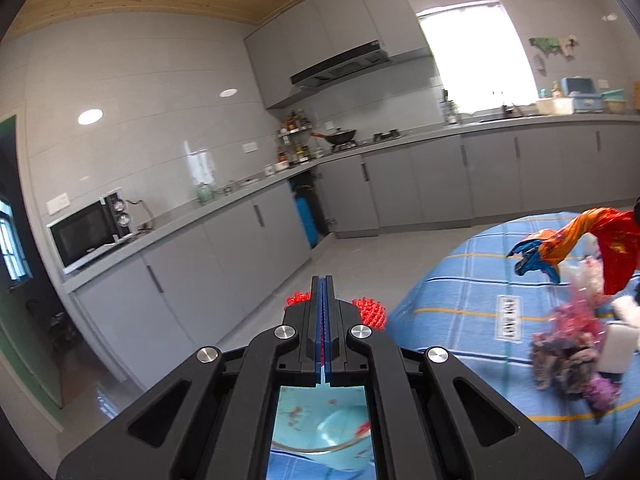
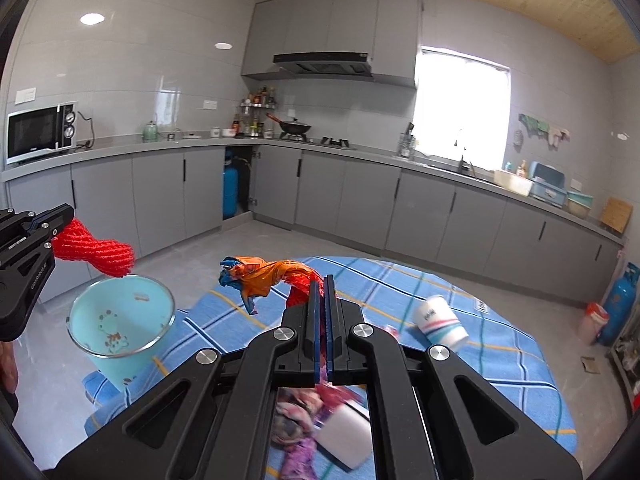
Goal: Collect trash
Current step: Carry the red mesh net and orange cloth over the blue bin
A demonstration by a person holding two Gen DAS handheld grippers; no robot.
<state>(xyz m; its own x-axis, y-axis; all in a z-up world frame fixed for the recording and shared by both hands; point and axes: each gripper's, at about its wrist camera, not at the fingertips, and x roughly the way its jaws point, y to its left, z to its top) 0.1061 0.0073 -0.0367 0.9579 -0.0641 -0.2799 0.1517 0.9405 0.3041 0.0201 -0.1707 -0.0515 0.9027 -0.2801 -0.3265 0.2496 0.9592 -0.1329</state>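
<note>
My left gripper (image 1: 324,280) is shut on a red foam net (image 2: 96,252), which hangs just above the light blue trash bin (image 2: 120,320); the net's ends show beside the fingers in the left wrist view (image 1: 370,310). The left gripper also shows at the left edge of the right wrist view (image 2: 66,212). My right gripper (image 2: 321,280) is shut on a crumpled orange, red and blue wrapper (image 2: 264,276), held above the table; the wrapper also shows in the left wrist view (image 1: 568,240).
A round table with a blue checked cloth (image 2: 500,344) holds a tipped paper cup (image 2: 438,322) and a pile of pink and purple wrappers (image 1: 572,344). Grey kitchen cabinets (image 2: 340,188) run along the walls. A blue gas cylinder (image 2: 618,304) stands at the right.
</note>
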